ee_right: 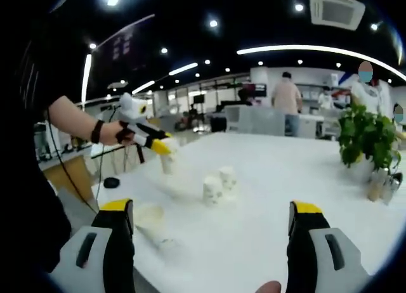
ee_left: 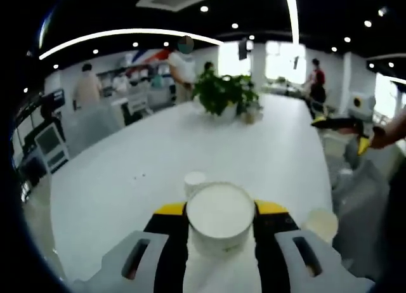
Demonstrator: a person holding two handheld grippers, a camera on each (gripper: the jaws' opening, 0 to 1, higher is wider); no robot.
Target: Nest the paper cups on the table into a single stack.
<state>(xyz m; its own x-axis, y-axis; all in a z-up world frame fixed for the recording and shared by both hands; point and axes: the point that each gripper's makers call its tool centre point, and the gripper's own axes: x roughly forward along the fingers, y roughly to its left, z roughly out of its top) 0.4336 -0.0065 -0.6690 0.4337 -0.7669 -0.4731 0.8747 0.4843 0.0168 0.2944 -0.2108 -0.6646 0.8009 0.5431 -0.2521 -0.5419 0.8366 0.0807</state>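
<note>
The left claw [ee_left: 221,220] grips 1 paper cup [ee_left: 220,218] above the white counter [ee_left: 127,172], the right claw [ee_right: 212,220] gapes empty, 2 upside-down cups [ee_right: 219,184] stand ahead, and a potted plant [ee_right: 363,141] sits beyond.

Two cups [ee_right: 219,184] side by side mid-table [ee_right: 304,172] — plant [ee_right: 363,137] behind.
</note>
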